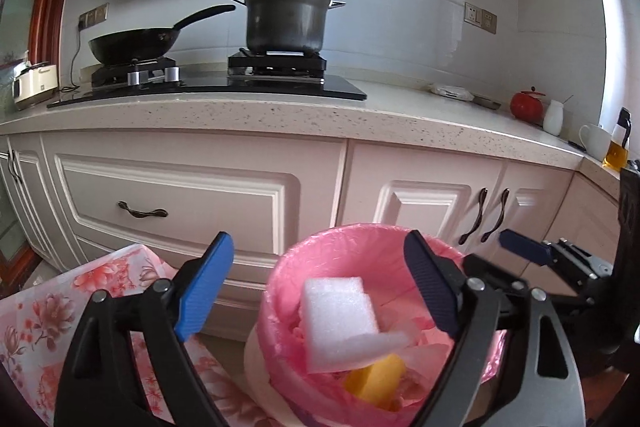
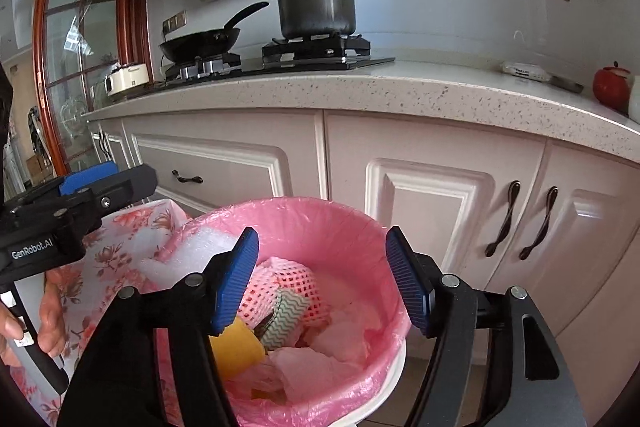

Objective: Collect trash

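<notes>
both tools spread wide and empty over the pink-lined bin (image 2: pixel 320 223), left tool (image 1: pixel 320 287) above white foam (image 1: pixel 340 323), right tool (image 2: pixel 322 283) above pink netting (image 2: pixel 292 287), everything directly below.

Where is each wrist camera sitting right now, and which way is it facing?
Left wrist: on the left gripper, jaws open, looking down over the pink-lined bin toward the cabinets; the right gripper shows at the right edge.
Right wrist: on the right gripper, jaws open, over the same bin; the left gripper and a hand show left.
Shared: bin, yellow scrap, pot, wok.
</notes>
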### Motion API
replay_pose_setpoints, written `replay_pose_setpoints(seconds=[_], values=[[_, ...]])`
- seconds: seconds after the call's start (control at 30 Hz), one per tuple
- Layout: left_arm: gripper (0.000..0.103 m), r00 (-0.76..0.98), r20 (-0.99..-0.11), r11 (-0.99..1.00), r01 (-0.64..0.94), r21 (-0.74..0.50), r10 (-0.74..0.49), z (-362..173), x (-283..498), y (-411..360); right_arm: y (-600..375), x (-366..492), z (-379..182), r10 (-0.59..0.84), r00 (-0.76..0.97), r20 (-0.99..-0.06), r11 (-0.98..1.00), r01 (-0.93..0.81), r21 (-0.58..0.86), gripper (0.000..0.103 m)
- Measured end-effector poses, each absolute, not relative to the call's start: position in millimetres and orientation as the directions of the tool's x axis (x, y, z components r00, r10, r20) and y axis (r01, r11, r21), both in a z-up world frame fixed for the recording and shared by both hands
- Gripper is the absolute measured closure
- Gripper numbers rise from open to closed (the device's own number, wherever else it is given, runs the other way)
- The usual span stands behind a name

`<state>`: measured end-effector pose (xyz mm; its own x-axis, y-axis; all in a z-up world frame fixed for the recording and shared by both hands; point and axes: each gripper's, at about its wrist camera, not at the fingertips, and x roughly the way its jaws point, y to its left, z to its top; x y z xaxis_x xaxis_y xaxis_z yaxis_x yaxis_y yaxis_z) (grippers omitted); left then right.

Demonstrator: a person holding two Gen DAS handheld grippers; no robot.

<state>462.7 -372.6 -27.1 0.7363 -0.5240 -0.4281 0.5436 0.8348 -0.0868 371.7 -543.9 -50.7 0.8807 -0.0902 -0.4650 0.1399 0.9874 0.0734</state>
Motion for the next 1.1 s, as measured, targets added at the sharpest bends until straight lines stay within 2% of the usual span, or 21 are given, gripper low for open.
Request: replay_pose_setpoints(seconds=[0.13,0.3,0.43,0.53,0.8,1.1], values=[[0.006,0.747,-0.427,0.848,0.521,-0.099,-0.509,-24.8,452.4,-354.4,-537.7,352.2,-41.3,-0.097,0.887,-0.451,0.985,0.151,0.087,0.04],[0.005,0.79,-0.407,0.877,0.478,-0.06,-0.458,-5.4,420.3,-329.0,-513.8,318.4,-19.6,-0.141,0.883,-0.448,0.983,0.179,0.042,0.031],[0.005,0.837,-0.336,0.891,0.455,-0.011,-0.432,22.0,373.3,-301.9,-490.9,281.9,3.5,-0.164,0.891,-0.423,0.981,0.192,0.024,0.022],[0.005,0.853,-0.302,0.892,0.452,0.022,-0.425,38.9,339.9,-284.9,-475.3,255.2,18.0,-0.164,0.895,-0.414,0.98,0.196,0.034,0.019],[0.005,0.869,-0.278,0.905,0.425,-0.004,-0.409,65.2,266.9,-237.5,-426.6,191.8,41.1,-0.173,0.9,-0.399,0.978,0.204,0.037,0.019],[0.005,0.862,-0.315,0.908,0.418,-0.005,-0.398,52.4,217.7,-206.9,-398.0,158.3,36.0,-0.164,0.903,-0.397,0.978,0.203,0.056,0.019]])
